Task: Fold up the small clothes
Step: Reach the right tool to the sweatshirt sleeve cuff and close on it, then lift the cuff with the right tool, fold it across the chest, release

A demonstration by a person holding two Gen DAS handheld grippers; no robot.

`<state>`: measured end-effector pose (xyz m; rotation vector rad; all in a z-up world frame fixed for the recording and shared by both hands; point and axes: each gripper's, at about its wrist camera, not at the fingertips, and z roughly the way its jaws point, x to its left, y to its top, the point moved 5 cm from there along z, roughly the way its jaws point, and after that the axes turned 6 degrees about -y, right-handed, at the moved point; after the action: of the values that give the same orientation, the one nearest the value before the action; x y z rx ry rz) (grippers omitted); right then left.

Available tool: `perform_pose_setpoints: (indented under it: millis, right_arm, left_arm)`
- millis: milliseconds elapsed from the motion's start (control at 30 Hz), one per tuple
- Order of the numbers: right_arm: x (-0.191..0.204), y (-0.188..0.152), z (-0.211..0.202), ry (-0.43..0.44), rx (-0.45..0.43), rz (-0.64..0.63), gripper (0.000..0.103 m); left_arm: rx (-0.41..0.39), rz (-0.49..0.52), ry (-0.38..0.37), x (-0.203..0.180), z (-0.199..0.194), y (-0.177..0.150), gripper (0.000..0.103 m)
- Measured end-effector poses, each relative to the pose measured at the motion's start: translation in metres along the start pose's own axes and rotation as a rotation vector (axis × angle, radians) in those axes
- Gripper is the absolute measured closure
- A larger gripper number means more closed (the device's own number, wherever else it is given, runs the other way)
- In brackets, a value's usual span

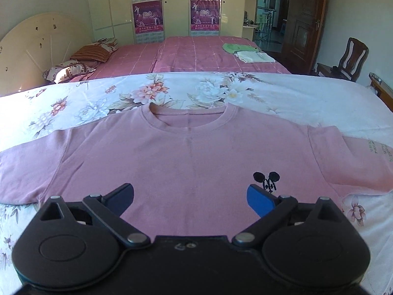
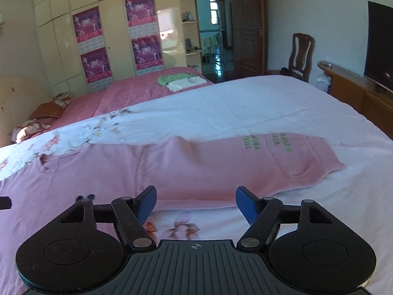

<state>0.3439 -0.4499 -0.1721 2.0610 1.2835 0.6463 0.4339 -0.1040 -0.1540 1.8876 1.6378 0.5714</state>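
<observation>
A pink long-sleeved shirt (image 1: pixel 186 157) lies flat, front up, on a floral bedsheet (image 1: pixel 172 93), its collar pointing away from me. A small black mouse-head emblem (image 1: pixel 266 178) marks its chest. My left gripper (image 1: pixel 190 196) hovers open over the lower chest, with its right fingertip (image 1: pixel 258 198) just below the emblem. In the right wrist view the shirt's sleeve (image 2: pixel 282 157), with green lettering, stretches out to the right. My right gripper (image 2: pixel 196 200) is open low over a ribbed edge of the shirt (image 2: pixel 196 204), and its pads do not press on the cloth.
Behind this bed stands a second bed with a pink cover (image 1: pixel 196 54), bearing folded green and white clothes (image 1: pixel 248 52) and pillows (image 1: pixel 71 68). A wooden chair (image 2: pixel 301 54), a TV (image 2: pixel 379 71) on a low cabinet and an open door (image 2: pixel 248 36) are at the right.
</observation>
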Motion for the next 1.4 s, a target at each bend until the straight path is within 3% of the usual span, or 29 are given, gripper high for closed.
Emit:
perform_pose_setpoints:
  millis: [133,200,267,500,667,733,767,800,833,967,1100,1167,1267,1400]
  right_arm:
    - [-0.054,0.001,0.029,-0.086,0.044,0.066,0.032]
    - [-0.079,0.001,0.041,-0.122,0.062,0.1,0.045]
    - [-0.102,0.002,0.049,-0.148,0.079,0.141,0.05]
    - [-0.148,0.006,0.08,-0.228,0.11,0.21,0.05]
    - [-0.166,0.013,0.092,-0.219,0.098,0.29,0.05]
    - [-0.172,0.016,0.099,-0.217,0.085,0.319,0.06]
    - [-0.174,0.017,0.101,-0.207,0.083,0.335,0.078]
    - [-0.176,0.017,0.102,-0.207,0.083,0.35,0.087]
    - [-0.176,0.017,0.105,-0.208,0.078,0.355,0.087]
    - [-0.168,0.023,0.099,-0.211,0.04,0.32,0.093]
    - [-0.141,0.041,0.081,-0.144,-0.037,0.269,0.094]
    - [-0.111,0.053,0.069,-0.096,-0.08,0.204,0.094]
    - [-0.049,0.069,0.053,0.013,-0.129,0.113,0.094]
    - [0.05,0.07,0.032,0.173,-0.156,-0.022,0.094]
  left_arm:
    - [0.02,0.003,-0.025,-0.019,0.019,0.003,0.016]
    - [0.035,0.004,-0.027,-0.025,0.029,0.003,0.017]
    - [0.043,0.018,-0.011,-0.03,0.037,0.002,0.017]
    - [0.075,0.035,-0.012,-0.044,0.06,0.004,0.026]
    - [0.082,0.04,-0.023,-0.048,0.066,0.006,0.031]
    - [0.084,0.049,-0.016,-0.047,0.067,0.007,0.036]
    - [0.086,0.054,-0.014,-0.046,0.067,0.007,0.039]
    - [0.089,0.058,-0.013,-0.046,0.067,0.006,0.04]
    - [0.092,0.06,-0.013,-0.045,0.067,0.006,0.042]
    - [0.093,0.07,-0.006,-0.041,0.066,0.006,0.042]
    - [0.094,0.06,-0.01,-0.031,0.063,0.008,0.042]
    - [0.088,0.05,-0.036,-0.024,0.059,0.01,0.042]
    - [0.054,0.012,-0.143,-0.011,0.049,0.015,0.035]
    - [0.024,-0.017,-0.137,0.015,0.036,0.022,0.03]
